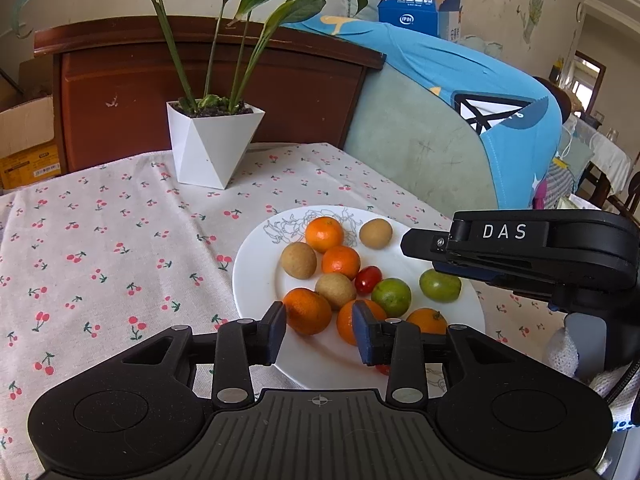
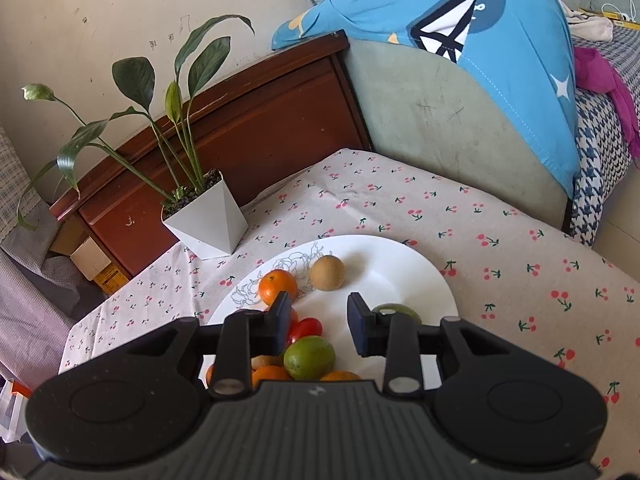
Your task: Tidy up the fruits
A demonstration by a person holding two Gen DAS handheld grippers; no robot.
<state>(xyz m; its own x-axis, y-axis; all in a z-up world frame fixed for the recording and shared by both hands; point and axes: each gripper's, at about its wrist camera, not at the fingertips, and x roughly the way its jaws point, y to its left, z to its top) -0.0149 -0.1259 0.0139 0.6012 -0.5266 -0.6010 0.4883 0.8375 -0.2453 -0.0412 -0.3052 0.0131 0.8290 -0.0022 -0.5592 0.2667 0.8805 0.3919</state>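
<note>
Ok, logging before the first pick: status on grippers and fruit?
Left gripper open, empty; right gripper open, empty. Mixed fruit piled on round white plate. Nothing blocking.

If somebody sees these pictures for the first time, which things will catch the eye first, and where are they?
First comes the white plate on the cherry-print tablecloth, heaped with oranges, brown fruits, green fruits and a red tomato. Behind it at the table's far edge stands a leafy plant in an angular white pot. Both hand-held grippers, left and right, hover open over the plate.
</note>
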